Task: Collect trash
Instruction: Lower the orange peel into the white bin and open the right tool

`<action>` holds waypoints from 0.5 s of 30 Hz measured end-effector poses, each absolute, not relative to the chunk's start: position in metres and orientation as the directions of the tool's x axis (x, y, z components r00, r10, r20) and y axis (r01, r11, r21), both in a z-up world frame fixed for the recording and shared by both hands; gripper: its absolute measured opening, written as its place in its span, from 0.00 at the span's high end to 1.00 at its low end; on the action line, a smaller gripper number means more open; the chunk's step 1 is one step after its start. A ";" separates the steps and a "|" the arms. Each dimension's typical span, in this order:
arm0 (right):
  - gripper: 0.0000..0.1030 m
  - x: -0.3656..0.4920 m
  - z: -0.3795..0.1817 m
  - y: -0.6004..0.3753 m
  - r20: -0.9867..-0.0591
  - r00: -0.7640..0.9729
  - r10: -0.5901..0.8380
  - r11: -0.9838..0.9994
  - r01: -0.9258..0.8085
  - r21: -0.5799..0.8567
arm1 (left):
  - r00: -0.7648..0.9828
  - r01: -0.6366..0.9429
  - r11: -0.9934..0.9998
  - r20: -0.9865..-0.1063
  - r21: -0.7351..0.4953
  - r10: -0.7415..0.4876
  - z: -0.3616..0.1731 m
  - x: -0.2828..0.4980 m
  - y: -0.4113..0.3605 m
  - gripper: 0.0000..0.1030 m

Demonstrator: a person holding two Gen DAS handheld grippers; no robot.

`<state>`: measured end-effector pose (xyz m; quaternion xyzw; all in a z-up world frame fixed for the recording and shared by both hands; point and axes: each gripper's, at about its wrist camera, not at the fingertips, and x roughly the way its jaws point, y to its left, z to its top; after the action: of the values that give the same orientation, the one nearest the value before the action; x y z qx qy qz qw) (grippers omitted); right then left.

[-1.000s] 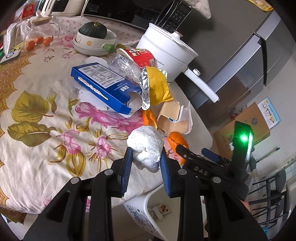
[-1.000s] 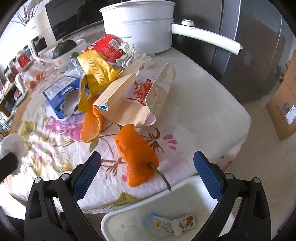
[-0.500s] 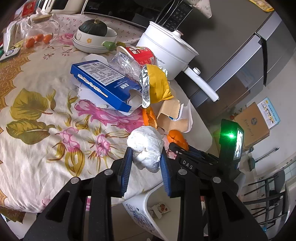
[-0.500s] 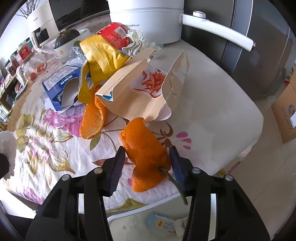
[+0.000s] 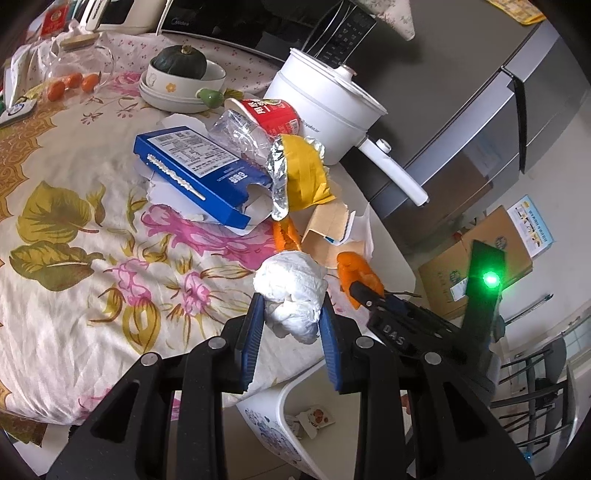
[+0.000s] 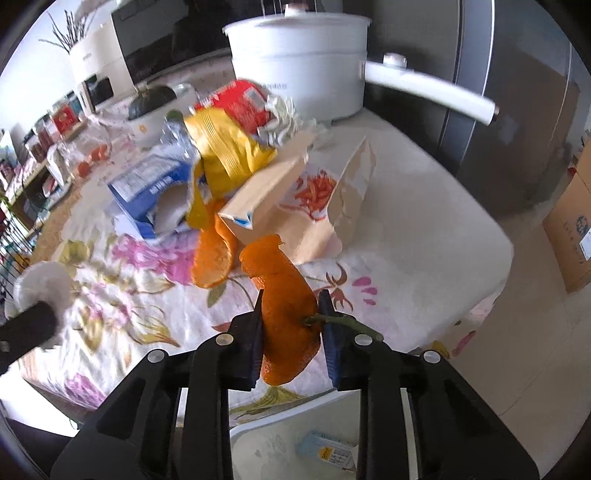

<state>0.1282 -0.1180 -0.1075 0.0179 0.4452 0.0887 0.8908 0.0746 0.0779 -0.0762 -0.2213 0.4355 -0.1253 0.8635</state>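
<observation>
Home kitchen-dining corner, as I see it from my two grippers. Items on hand: flowered tablecloth (image 5: 74,236) over the table; white electric cooking pot (image 5: 325,107) with long handle; green squash in a bowl (image 5: 181,70); microwave (image 5: 236,18) behind; grey refrigerator (image 5: 491,122); cardboard box (image 5: 480,266) on the tiled floor; shelf of jars (image 6: 44,140).

In the left wrist view we see the left gripper (image 5: 291,325) clamped on a crumpled white tissue wad (image 5: 291,291) above the floral tablecloth (image 5: 92,258). The right gripper (image 5: 364,291) grips an orange peel (image 5: 356,269) just beside it. A white bin (image 5: 266,417) stands below the table edge.
</observation>
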 end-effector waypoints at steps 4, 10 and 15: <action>0.76 0.119 -0.091 -0.126 -0.760 0.623 0.187 0.982 -0.134 0.132 | 0.595 0.037 0.866 -0.685 -0.499 -0.420 -0.072 0.073 0.074 0.71; 0.75 0.101 -0.070 -0.138 -0.715 0.676 0.178 0.984 -0.124 0.129 | 0.599 0.062 0.860 -0.671 -0.506 -0.438 -0.067 0.072 0.064 0.71; 0.75 0.082 -0.058 -0.148 -0.690 0.705 0.162 0.987 -0.115 0.114 | 0.594 0.078 0.857 -0.667 -0.509 -0.450 -0.066 0.072 0.056 0.71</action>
<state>0.0817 -0.1482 -0.0579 0.0311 0.3766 0.0750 0.9228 0.0717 0.0564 -0.0664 -0.2192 0.4242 -0.1524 0.8653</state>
